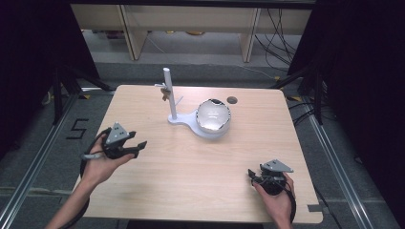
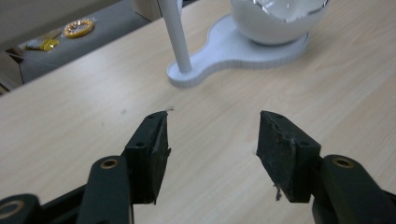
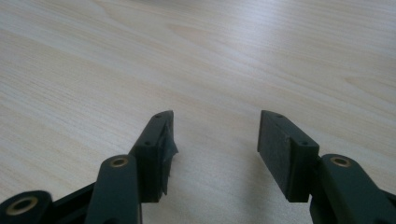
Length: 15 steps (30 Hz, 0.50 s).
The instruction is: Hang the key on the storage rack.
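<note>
Both tools [image 1: 138,145] [image 1: 251,175] gape — hands low over table [image 1: 191,162].

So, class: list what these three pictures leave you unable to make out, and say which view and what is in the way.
- Small item hanging on the white post: too small in the high view to identify.
- White bowl on the white stand: cut off by the top edge of the left gripper view, so its inside is hidden.
- Yellow items on the floor: blurred and far off in the left gripper view.
- Dark round spot on the table: hole or object, too small to tell.
</note>
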{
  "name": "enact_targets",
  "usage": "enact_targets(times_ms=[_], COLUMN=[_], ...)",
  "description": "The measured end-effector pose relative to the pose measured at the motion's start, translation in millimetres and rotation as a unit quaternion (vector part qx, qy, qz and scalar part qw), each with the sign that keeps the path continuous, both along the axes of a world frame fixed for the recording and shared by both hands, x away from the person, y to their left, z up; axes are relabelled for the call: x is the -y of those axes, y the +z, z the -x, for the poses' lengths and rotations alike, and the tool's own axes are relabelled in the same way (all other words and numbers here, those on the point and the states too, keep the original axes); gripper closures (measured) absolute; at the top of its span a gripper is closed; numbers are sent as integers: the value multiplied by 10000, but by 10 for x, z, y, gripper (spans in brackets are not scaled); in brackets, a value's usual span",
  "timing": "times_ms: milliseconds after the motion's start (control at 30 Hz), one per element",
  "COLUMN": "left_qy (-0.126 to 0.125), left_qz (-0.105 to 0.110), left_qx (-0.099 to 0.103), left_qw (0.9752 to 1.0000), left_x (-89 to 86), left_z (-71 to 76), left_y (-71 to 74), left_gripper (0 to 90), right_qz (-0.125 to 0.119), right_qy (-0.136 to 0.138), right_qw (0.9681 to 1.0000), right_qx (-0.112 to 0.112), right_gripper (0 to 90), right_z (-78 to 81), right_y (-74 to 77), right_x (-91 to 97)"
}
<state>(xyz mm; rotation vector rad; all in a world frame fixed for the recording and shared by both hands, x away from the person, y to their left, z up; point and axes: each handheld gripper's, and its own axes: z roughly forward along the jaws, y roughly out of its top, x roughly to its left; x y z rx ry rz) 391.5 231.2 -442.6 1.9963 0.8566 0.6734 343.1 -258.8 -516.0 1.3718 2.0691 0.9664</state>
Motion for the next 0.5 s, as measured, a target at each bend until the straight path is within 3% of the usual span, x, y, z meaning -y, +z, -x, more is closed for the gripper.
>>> enact_targets(times_ms=[100, 200, 233, 267, 300, 367, 400, 500], left_qy=[144, 234, 296, 296, 421, 373, 482, 537], left_qz=[180, 274, 366, 366, 417, 420, 520, 619], left_qx=[55, 68, 94, 94, 73, 145, 87, 162], left_qw=[9997, 9993, 9988, 9988, 9982, 9983, 9974, 9965], left_x=[5, 6, 7, 7, 6, -3, 5, 8], left_z=[147, 204, 255, 255, 316, 322, 355, 406], left_y=[-251, -349, -456, -456, -548, -580, -611, -698], left_gripper=[411, 396, 395, 392, 390, 389, 387, 376], right_qz=[66, 55, 7, 18, 71, 71, 73, -30], right_qy=[29, 32, 32, 33, 28, 35, 35, 64], right_qw=[10000, 10000, 10000, 10000, 9999, 9999, 9999, 10000], right_qx=[67, 30, 8, 20, 78, 80, 83, 31], right_gripper=[466, 466, 465, 465, 464, 464, 464, 463], right_z=[0, 0, 0, 0, -2, -2, -2, -5], right_y=[1, 0, -3, -3, -2, -3, -3, -11], right_x=[8, 5, -2, -1, 5, 5, 5, -3])
